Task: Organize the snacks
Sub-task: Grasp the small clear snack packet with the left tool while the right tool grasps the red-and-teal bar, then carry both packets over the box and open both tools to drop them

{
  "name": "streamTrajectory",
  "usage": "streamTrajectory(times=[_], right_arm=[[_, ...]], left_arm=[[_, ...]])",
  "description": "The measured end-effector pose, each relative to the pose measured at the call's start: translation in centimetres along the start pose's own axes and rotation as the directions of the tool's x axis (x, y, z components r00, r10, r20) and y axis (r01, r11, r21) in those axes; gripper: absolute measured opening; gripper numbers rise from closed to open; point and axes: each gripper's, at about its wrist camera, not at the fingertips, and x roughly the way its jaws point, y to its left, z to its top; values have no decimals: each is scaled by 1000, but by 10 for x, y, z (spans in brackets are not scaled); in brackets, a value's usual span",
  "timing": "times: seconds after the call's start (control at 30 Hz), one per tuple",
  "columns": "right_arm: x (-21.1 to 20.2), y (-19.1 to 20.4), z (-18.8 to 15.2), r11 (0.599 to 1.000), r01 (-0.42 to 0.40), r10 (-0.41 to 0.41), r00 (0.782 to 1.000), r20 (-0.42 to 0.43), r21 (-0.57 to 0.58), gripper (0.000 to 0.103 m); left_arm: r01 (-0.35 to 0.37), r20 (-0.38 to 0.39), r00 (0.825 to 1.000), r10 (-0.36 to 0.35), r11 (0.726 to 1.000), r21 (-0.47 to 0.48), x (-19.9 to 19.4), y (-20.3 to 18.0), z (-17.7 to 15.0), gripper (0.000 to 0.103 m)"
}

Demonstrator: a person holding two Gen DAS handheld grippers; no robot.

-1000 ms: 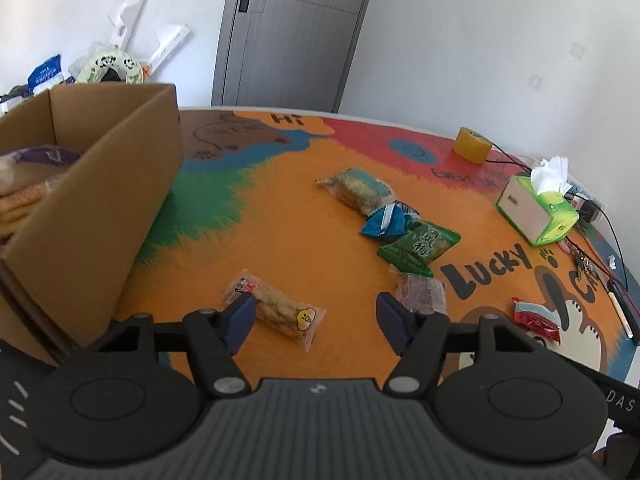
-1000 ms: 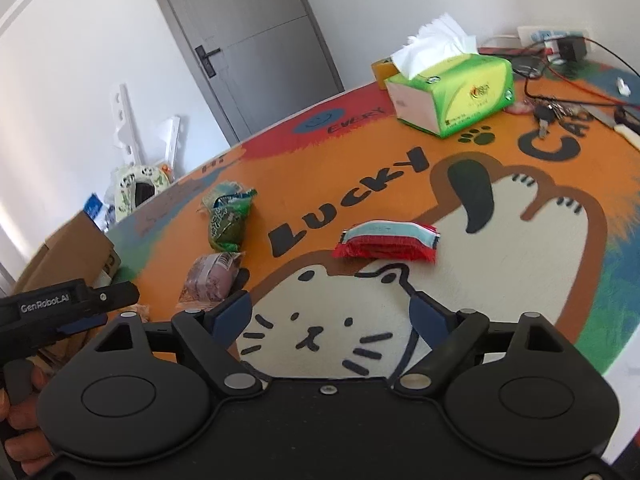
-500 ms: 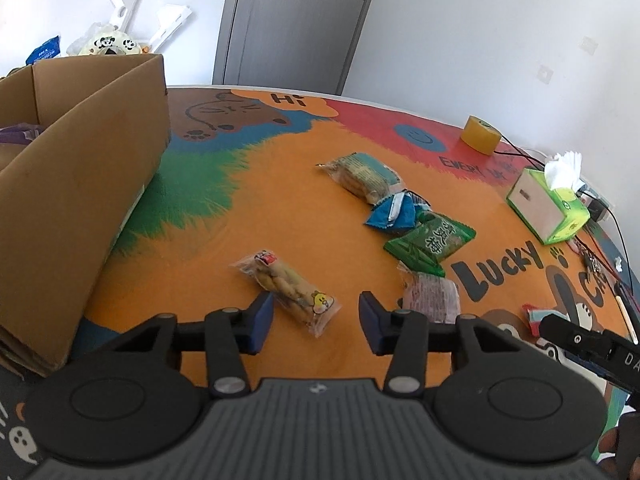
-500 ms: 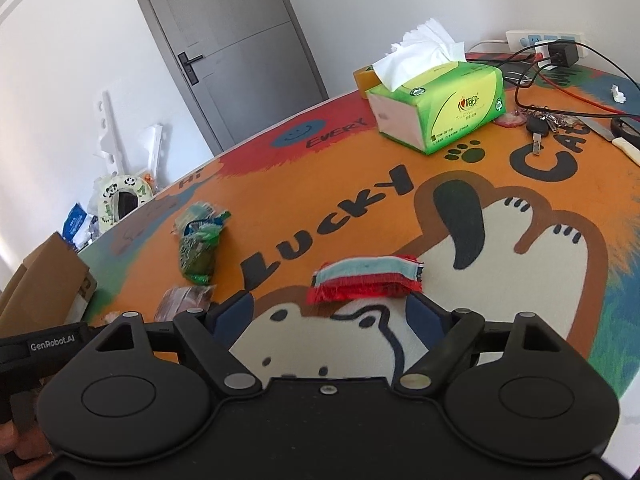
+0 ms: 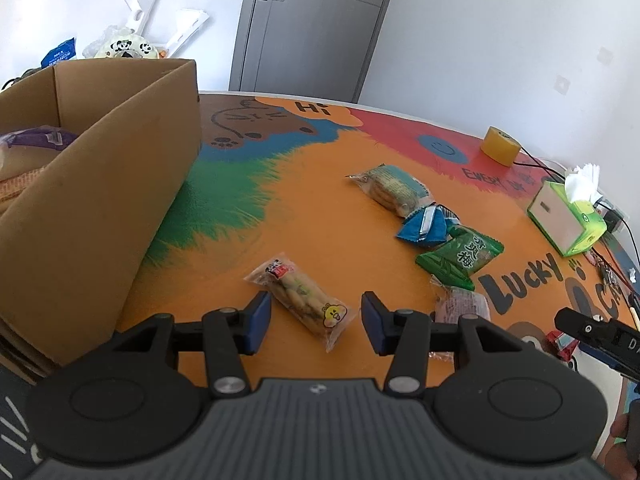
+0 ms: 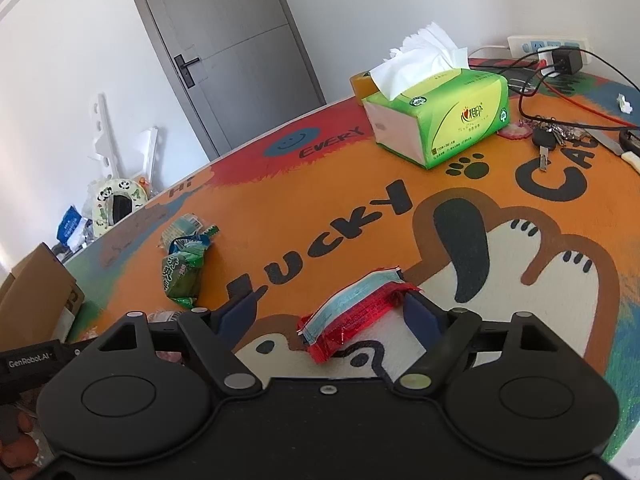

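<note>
A clear packet of yellow snacks [image 5: 304, 296] lies on the orange mat between the fingers of my left gripper [image 5: 316, 322]. Its jaws are opening and the pads stand clear of the packet on both sides. A red packet with a pale blue stripe [image 6: 356, 312] lies slantwise between the fingers of my right gripper [image 6: 330, 312], which is open; its right pad is close to the packet's end. An open cardboard box [image 5: 100, 184] with several snacks inside stands at the left.
More snacks lie in a row on the mat: a teal packet [image 5: 394, 190], a blue one [image 5: 424, 228], a green one [image 5: 460, 256] and a pinkish one [image 5: 462, 306]. A green tissue box [image 6: 444, 112], keys [image 6: 548, 138], cables and a yellow tape roll [image 5: 500, 146] sit at the far right.
My left gripper's jaws have narrowed and come up around the yellow snack packet. My right gripper has moved up to the red packet, which now lies between its fingers.
</note>
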Motion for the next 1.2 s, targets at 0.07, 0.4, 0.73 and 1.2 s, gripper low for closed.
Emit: streamTrajectory(times=[0.07,0.4,0.73,1.2], right_arm=[[1,4,-1,1000,13,-13,1000,0,-23,83],[4,6,0,997,31,-32,999,-3,-74,83],[7,9,0,991,67,-68,998,-1,-112,81],[-8,8,-8,989,97,-98,995,1,-114,22]], left_arm=[[4,-2,1000,-4,1000,-9,1,1,1,54],[-66,25,998,66,998,19,11,-5,5,38],[-22,26,999,20,998,60,8,-13,-1,18],[21,46,999,-23,999,42,-9,-8,-3,18]])
